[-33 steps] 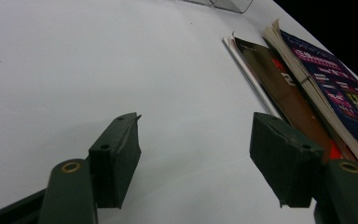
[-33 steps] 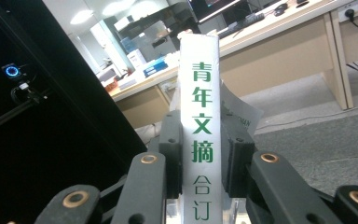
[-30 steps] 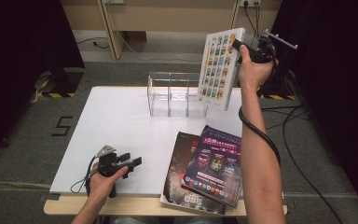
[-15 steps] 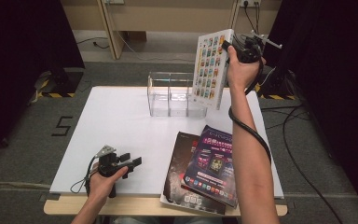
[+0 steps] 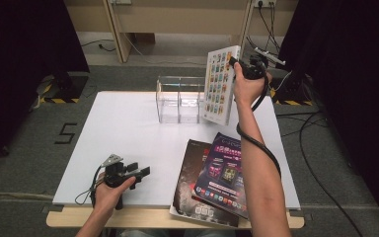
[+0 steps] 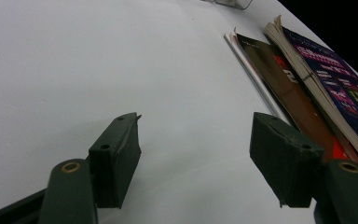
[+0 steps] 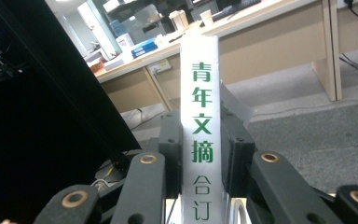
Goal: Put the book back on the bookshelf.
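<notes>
My right gripper (image 5: 240, 62) is shut on a thick white book (image 5: 220, 85) with a grid of small colourful pictures on its cover, held upright in the air just right of a clear plastic organiser (image 5: 180, 98). In the right gripper view the book's white spine (image 7: 200, 140) with green characters stands clamped between the two black jaws. My left gripper (image 5: 137, 171) rests on the white table (image 5: 123, 128) near the front left edge. Its jaws stand open over bare tabletop, with nothing between its pads (image 6: 116, 158).
Two magazines lie stacked at the front right of the table: a dark purple one (image 5: 224, 173) on top of a brown-black one (image 5: 192, 168), also in the left gripper view (image 6: 307, 88). A black cable (image 5: 256, 143) trails along the right forearm. Dark curtains flank the table.
The right hand has carried the book leftward and downward, closer to the clear organiser. The left gripper has stayed in place.
</notes>
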{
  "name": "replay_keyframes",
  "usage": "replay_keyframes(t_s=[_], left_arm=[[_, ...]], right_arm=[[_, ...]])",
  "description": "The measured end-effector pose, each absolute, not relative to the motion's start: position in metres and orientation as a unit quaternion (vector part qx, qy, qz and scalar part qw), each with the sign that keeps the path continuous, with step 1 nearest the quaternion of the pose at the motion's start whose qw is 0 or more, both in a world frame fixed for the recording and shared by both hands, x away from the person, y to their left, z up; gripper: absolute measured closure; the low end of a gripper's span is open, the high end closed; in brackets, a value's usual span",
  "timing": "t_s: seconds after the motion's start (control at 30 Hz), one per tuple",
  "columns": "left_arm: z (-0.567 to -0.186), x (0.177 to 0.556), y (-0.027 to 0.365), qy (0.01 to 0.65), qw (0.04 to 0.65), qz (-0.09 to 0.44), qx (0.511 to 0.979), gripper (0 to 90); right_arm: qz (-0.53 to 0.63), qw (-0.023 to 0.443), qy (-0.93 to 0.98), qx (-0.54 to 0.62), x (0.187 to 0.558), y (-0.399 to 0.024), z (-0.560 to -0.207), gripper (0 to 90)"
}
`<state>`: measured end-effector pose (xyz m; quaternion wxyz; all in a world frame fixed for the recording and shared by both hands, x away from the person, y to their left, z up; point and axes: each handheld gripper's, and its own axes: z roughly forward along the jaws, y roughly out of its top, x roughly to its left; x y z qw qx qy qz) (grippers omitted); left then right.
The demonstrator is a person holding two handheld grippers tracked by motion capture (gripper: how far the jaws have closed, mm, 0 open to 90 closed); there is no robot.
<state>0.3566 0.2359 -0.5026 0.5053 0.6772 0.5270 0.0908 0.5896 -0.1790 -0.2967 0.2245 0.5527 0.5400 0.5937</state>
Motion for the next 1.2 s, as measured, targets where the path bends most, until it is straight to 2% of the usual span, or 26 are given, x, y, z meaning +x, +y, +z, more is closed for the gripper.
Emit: replay_keyframes(t_s=[0.23, 0.67, 0.87, 0.93, 1.07, 1.2], left_arm=[[-0.502, 0.356, 0.237, 0.527, 0.505, 0.092, 0.677, 32.1], [-0.501, 0.355, 0.237, 0.528, 0.508, 0.095, 0.674, 32.1], [-0.501, 0.355, 0.237, 0.528, 0.507, 0.094, 0.675, 32.1], [-0.501, 0.355, 0.236, 0.526, 0.506, 0.095, 0.677, 32.0], [-0.502, 0.355, 0.235, 0.526, 0.506, 0.094, 0.677, 32.1], [-0.502, 0.355, 0.235, 0.527, 0.505, 0.092, 0.677, 32.1]], right_arm=[[0.582, 0.246, 0.555, 0.541, 0.577, -0.178, -0.304, 73.5], [0.573, 0.241, 0.570, 0.537, 0.556, -0.188, -0.310, 72.7], [0.573, 0.238, 0.572, 0.536, 0.546, -0.197, -0.309, 68.5], [0.561, 0.225, 0.588, 0.538, 0.551, -0.198, -0.311, 62.3], [0.547, 0.213, 0.604, 0.540, 0.560, -0.195, -0.310, 57.3], [0.536, 0.216, 0.609, 0.544, 0.567, -0.190, -0.310, 59.4]])
